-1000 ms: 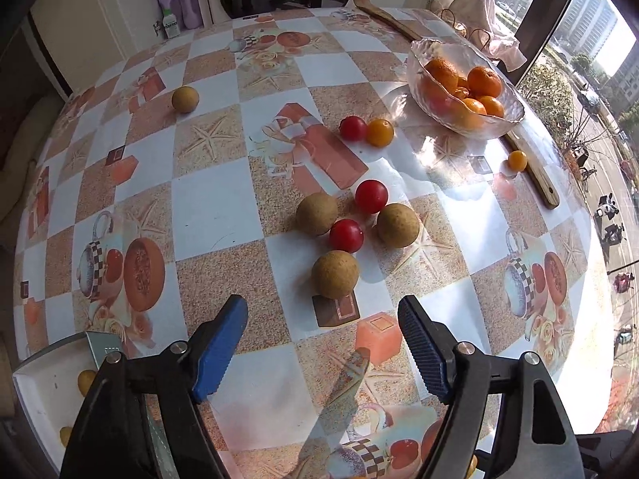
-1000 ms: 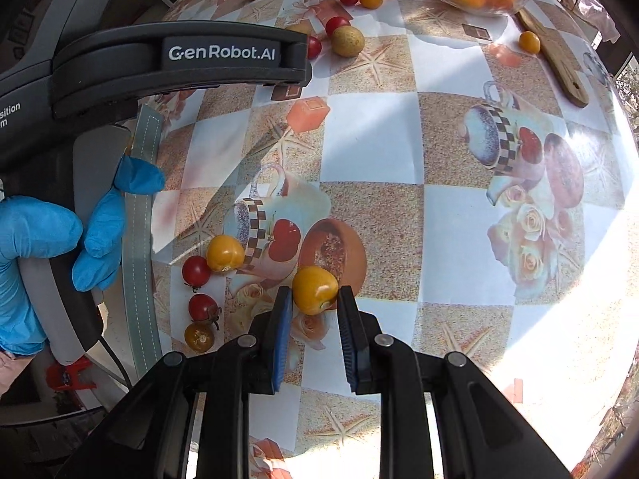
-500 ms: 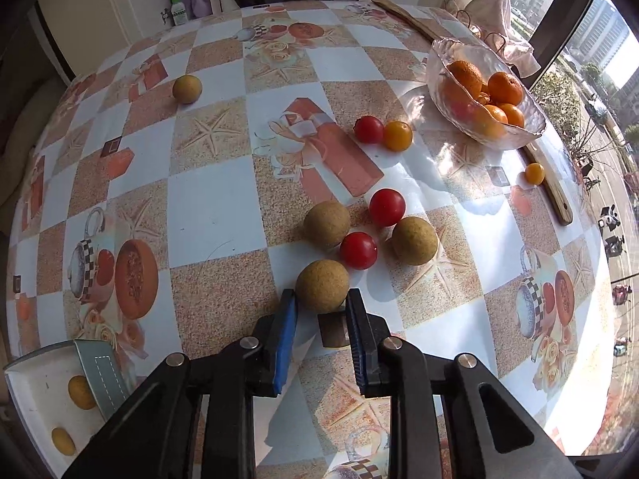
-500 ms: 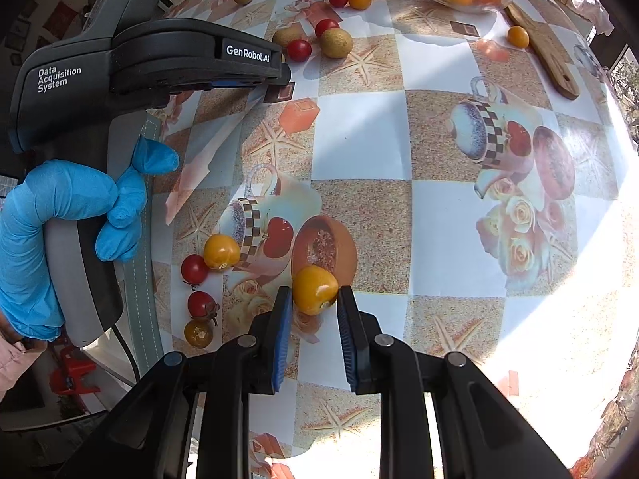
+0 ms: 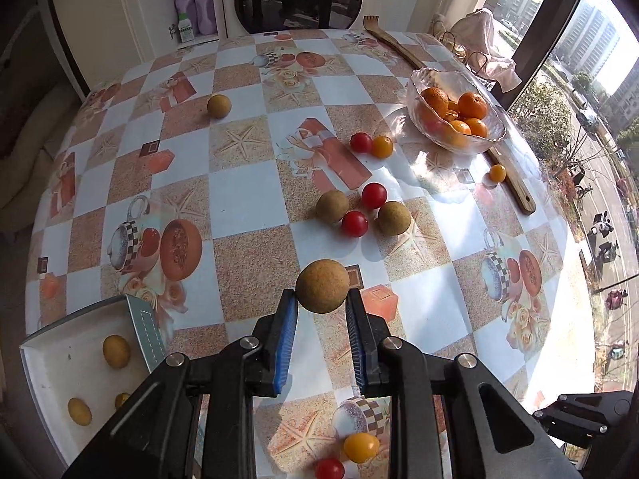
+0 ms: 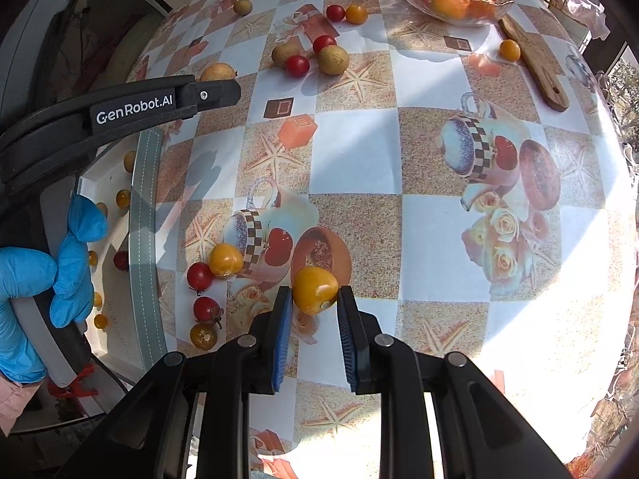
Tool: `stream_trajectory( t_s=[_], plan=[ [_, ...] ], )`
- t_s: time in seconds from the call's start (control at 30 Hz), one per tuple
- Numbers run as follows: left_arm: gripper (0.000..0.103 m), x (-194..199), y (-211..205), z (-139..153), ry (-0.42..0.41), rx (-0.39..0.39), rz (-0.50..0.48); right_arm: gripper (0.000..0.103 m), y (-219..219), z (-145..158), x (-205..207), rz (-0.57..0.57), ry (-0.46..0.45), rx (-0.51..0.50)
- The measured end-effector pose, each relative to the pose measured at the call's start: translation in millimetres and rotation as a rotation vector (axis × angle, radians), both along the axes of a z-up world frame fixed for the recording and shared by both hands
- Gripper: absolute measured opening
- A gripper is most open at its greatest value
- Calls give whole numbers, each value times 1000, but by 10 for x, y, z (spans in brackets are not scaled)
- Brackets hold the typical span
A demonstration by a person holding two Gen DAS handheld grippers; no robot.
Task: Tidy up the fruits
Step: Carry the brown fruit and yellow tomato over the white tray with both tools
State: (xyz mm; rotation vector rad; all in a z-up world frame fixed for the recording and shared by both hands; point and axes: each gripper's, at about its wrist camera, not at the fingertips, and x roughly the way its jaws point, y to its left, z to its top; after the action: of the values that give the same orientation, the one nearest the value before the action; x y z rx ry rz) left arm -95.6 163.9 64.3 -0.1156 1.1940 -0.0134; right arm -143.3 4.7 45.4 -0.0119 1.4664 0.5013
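Observation:
My left gripper (image 5: 322, 311) is shut on a round brown fruit (image 5: 322, 286) and holds it above the table. My right gripper (image 6: 312, 311) is shut on a yellow tomato (image 6: 314, 289) low over the tablecloth. A white tray (image 5: 52, 367) at the lower left holds small brown-yellow fruits (image 5: 116, 351). It also shows in the right wrist view (image 6: 147, 239) with small tomatoes inside. Two brown fruits (image 5: 332, 206) and red tomatoes (image 5: 354, 223) lie mid-table. A glass bowl (image 5: 495, 135) holds oranges (image 5: 473, 104).
A lone brown fruit (image 5: 219, 105) lies far left. A red and a yellow tomato (image 5: 382, 146) lie near the bowl. A wooden back scratcher (image 5: 515, 183) runs along the right edge. Loose tomatoes (image 6: 226, 259) lie beside the tray. The left gripper's body (image 6: 120, 111) crosses the right wrist view.
My left gripper closed on the nearest brown fruit and lifted it off the table, pulling back. My right gripper stays shut on the yellow tomato, barely moved.

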Motion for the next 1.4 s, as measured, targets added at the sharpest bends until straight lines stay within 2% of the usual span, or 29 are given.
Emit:
stream_trajectory(
  t_s=[0.33,0.67,0.97,1.2,1.4],
  plan=[
    [26,-560,351,208,-18,3,112,25,206,259,31,57,-31,-13],
    [26,-1256,980,293,-8,31,290,25,794,395,53,178,-58,3],
    [26,-1721,1477,42,56,43,414,25,1549,396,-76,330,-57,13],
    [26,-1835,1577,-245,112,40,422,25,2023,215,-165,389,-7,14],
    [26,-1878,1583,-347,130,24,426,25,2288,25,-204,420,21,-18]
  ],
)
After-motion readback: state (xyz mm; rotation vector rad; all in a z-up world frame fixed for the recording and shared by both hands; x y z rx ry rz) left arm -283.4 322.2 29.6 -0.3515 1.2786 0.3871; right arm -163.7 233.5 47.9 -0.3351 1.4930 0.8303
